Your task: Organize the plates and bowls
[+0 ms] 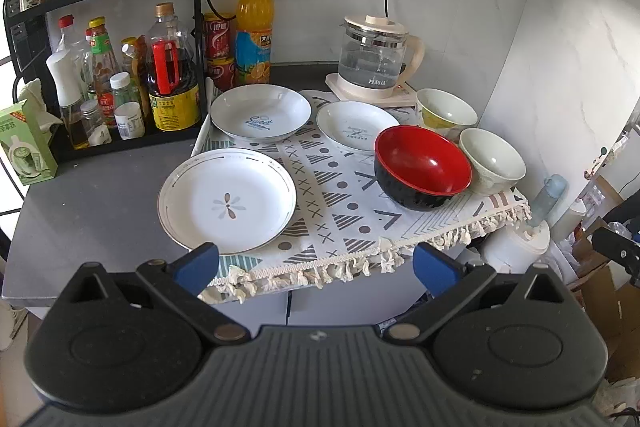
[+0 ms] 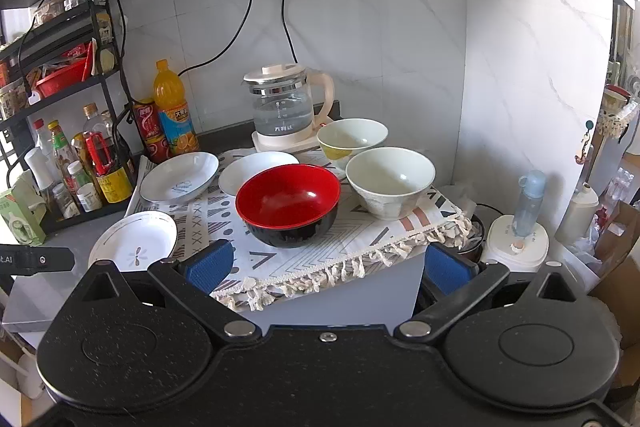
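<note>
Patterned cloth (image 1: 340,203) covers the counter corner, fringe hanging over the front edge; it carries all the crockery, probably as a staging surface.

Flower plate (image 1: 227,201) lies nearest the left gripper (image 1: 316,263), half off the cloth's left edge. "Sweet" plate (image 1: 261,111) sits behind it; a third plate (image 1: 353,127) with unreadable blue print lies to its right. No plates stacked yet.

Red-and-black bowl (image 2: 288,205) stands front centre before the right gripper (image 2: 326,263), touching the pale bowl (image 2: 390,183). A yellow-patterned bowl (image 2: 352,139) is behind, just beside the glass kettle (image 2: 286,107), whose printed brand I cannot read reliably.

Both grippers released, fingers spread wide, holding nothing, short of the counter edge. Judgement: task not yet begun.

Orange drink bottle (image 1: 254,31) label: Chinese characters, illegible.
</note>
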A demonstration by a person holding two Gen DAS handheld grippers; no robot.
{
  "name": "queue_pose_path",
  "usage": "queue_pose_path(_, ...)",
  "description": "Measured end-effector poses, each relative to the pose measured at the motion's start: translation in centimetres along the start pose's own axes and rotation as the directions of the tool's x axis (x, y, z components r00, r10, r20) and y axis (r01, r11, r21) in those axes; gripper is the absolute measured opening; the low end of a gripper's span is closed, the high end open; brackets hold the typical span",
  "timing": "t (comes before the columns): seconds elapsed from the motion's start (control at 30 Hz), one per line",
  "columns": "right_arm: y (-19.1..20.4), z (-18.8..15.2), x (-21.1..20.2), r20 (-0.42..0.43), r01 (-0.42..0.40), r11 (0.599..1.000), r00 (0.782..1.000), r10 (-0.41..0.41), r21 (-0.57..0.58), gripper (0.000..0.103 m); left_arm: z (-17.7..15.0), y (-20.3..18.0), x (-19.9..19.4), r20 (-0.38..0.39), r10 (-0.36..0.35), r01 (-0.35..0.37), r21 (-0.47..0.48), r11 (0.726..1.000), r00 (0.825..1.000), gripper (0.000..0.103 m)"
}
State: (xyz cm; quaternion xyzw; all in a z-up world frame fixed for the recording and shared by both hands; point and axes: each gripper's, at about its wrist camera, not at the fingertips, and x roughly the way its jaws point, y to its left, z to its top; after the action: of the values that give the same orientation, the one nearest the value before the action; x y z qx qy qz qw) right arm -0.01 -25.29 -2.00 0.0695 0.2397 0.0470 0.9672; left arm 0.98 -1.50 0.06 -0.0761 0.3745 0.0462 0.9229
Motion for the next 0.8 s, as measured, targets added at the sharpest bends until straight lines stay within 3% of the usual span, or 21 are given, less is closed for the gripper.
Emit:
queue_pose_path(0.37,-0.8,0.7,1.8,-0.015,-0.003,1.000,1.000,0.003,0.005,0.103,1.3,-1.3,2.8,-0.023,-0.001,0.002,0.008,1.000,1.000,0.102)
queue_pose_path(0.8,-3.5,3.4,7.3,-0.078,0.028,0.999,0.997,-0.026,0.025,0.103,5.8,-4.2,9.0,-0.072,-0.016,0.018,0.016,1.000,0.997,0.102)
